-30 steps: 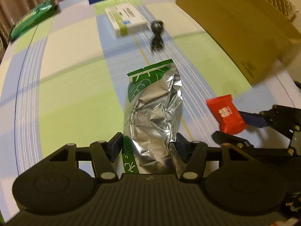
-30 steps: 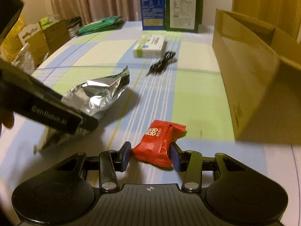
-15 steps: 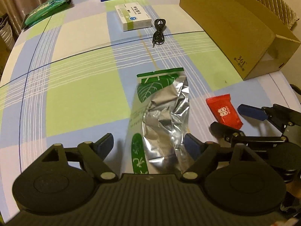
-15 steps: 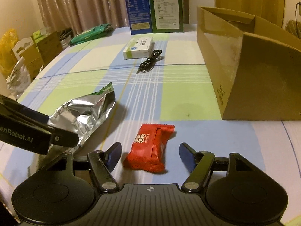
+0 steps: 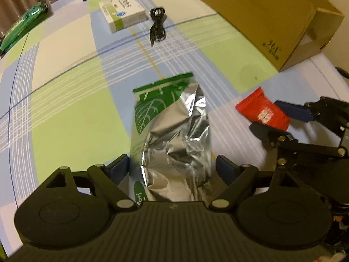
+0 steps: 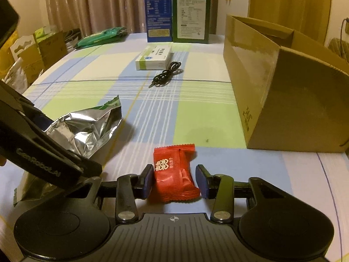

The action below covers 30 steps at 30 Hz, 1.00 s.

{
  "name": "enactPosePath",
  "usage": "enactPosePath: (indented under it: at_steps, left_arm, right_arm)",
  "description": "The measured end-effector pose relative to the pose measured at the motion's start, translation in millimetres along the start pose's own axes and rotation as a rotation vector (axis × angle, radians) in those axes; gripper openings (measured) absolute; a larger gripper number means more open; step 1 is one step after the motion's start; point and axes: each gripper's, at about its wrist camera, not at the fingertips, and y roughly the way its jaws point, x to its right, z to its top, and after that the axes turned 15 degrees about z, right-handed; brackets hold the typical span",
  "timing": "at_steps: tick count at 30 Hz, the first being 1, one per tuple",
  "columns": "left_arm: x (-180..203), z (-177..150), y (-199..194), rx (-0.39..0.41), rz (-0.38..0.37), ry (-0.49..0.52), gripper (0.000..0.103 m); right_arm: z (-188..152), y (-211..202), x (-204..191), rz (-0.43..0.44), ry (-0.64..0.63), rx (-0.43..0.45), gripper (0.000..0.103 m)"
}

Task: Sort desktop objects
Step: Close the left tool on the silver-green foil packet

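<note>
A crumpled silver and green foil bag [image 5: 172, 135] lies on the checked tablecloth between the jaws of my left gripper [image 5: 172, 170]; the left pad touches it and the right pad stands a little off. The bag also shows in the right wrist view [image 6: 87, 126]. A red candy packet [image 6: 174, 174] lies between the jaws of my right gripper [image 6: 174, 181], which have narrowed around it, with a small gap on the right side. The packet and the right gripper's fingers [image 5: 292, 111] show in the left wrist view [image 5: 264, 113].
A brown cardboard box [image 6: 283, 87] stands at the right. A white and green box [image 6: 153, 57] and a coiled black cable [image 6: 166, 74] lie further back. A blue carton [image 6: 158, 11], a green carton [image 6: 190, 15] and a green pouch [image 6: 102, 36] are at the far edge.
Both grippers opened wide half a second ago, leaving the bag and the packet on the table. Both jaws have since narrowed around them again.
</note>
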Motion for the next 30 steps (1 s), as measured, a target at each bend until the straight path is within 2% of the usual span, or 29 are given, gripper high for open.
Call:
enactPosePath:
  at_steps: [5,8,10,12,15,17,18,21,24,26,28,30]
  left_arm:
    - [-4.2,-6.2,-0.1,-0.006,-0.008,-0.023,0.080]
    - [-7.1,-8.5,-2.8,-0.002,-0.009,-0.044,0.070]
    - [-7.6,-9.2,-6.5,0.000,-0.006,-0.056,0.058]
    - [-7.3,-9.9,-10.6,0.007,0.001,-0.058,0.054]
    - [-8.5,-11.8,-10.0,0.012,-0.003,-0.071,0.054]
    - [-8.8,-11.5,-8.6,0.010,-0.001,-0.074,0.060]
    - [-9.0,-11.4,-7.0,0.005,0.002,-0.076,0.066]
    - [-6.2,-10.6,-3.6,0.006,0.009,-0.051,0.074]
    - [-6.7,-9.6,-1.8,0.004,0.006,-0.055,0.074]
    - [-6.1,-9.6,-2.7,0.005,0.001,-0.052,0.070]
    - [-5.3,-9.7,-6.1,0.008,0.001,-0.051,0.054]
    - [-5.8,-10.0,-10.4,0.012,0.007,-0.056,0.049]
  right_arm:
    - [1.4,3.1,-0.6,-0.001,-0.015,0.003,0.041]
    - [1.2,4.3,-2.1,-0.007,-0.024,0.005,0.041]
    - [0.9,4.4,-2.9,-0.003,-0.027,0.002,0.041]
    - [0.5,4.5,-3.6,0.001,-0.030,-0.002,0.041]
    - [0.0,4.4,-3.6,0.002,-0.033,-0.003,0.041]
    - [0.0,4.4,-3.6,0.003,-0.033,-0.002,0.041]
    - [0.0,4.4,-3.6,0.002,-0.033,-0.003,0.041]
    - [0.0,4.6,-4.1,0.002,-0.035,-0.003,0.041]
    - [0.4,5.2,-4.7,0.002,-0.037,-0.003,0.041]
    - [0.6,5.3,-4.8,0.002,-0.036,-0.004,0.041]
    - [0.9,5.4,-4.5,0.004,-0.035,-0.004,0.041]
    - [0.7,5.4,-4.5,0.005,-0.034,-0.004,0.041]
